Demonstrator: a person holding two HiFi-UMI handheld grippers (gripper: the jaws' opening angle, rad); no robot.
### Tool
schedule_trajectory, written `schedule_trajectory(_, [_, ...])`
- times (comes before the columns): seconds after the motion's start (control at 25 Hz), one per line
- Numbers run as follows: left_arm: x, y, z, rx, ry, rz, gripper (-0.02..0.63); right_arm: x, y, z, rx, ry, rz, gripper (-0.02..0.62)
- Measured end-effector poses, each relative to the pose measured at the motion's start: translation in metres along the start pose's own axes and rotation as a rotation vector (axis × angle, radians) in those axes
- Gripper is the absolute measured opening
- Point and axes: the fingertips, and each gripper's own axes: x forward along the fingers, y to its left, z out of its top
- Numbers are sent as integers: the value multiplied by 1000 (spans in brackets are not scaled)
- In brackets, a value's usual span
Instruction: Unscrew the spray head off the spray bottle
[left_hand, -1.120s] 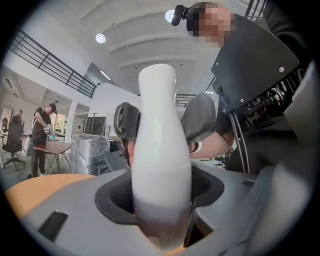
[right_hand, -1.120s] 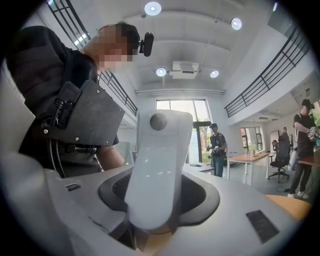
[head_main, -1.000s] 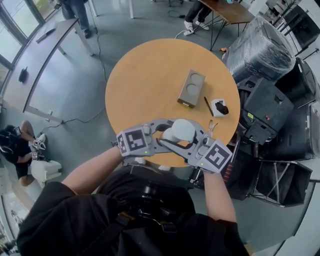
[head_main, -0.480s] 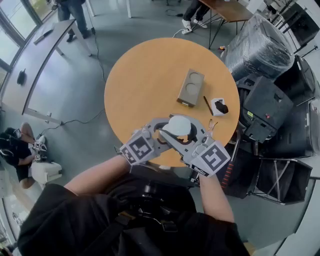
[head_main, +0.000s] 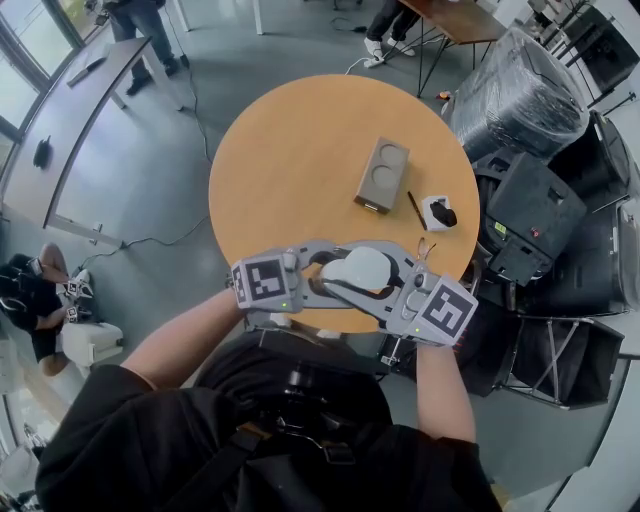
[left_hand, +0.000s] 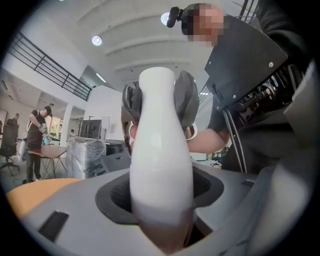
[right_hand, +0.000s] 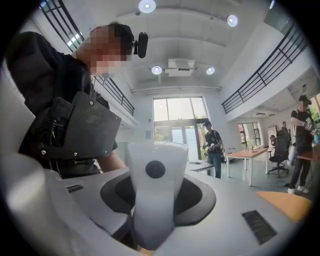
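Above the near edge of the round wooden table, the white spray bottle lies level between both grippers. The left gripper has its fingers clamped on the bottle's wide body, base toward that hand. The right gripper, whose jaws have just been closing, pinches the spray head, its dark pads pressed against either side.
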Motion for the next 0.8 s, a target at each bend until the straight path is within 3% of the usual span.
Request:
schedule_trajectory(0.16, [0,-9,8,-36,-35,-87,288,-4,8,3,0,-15,101,189])
schedule_trajectory(0.36, [10,-13,0,-33,-15,-143,287,-10,13,-4,-33,24,184,189])
schedule_trajectory(0.48, [9,-38,4,-111,-20,-307,285,-13,33,-2,-2,27,319,173])
schedule_trajectory(0.56, [9,-48,10,-147,-30,-364,284,-15,40,1,16,34,384,173])
schedule_trajectory(0.64, [10,-41,9,-143,-31,-336,287,-14,34,1,10,45,366,181])
schedule_trajectory(0.72, [10,-29,7,-131,-44,-275,288,-12,20,3,7,26,283,188])
schedule_trajectory(0.8, [11,-14,11,-109,-68,-190,288,-13,0,7,-5,-10,163,268])
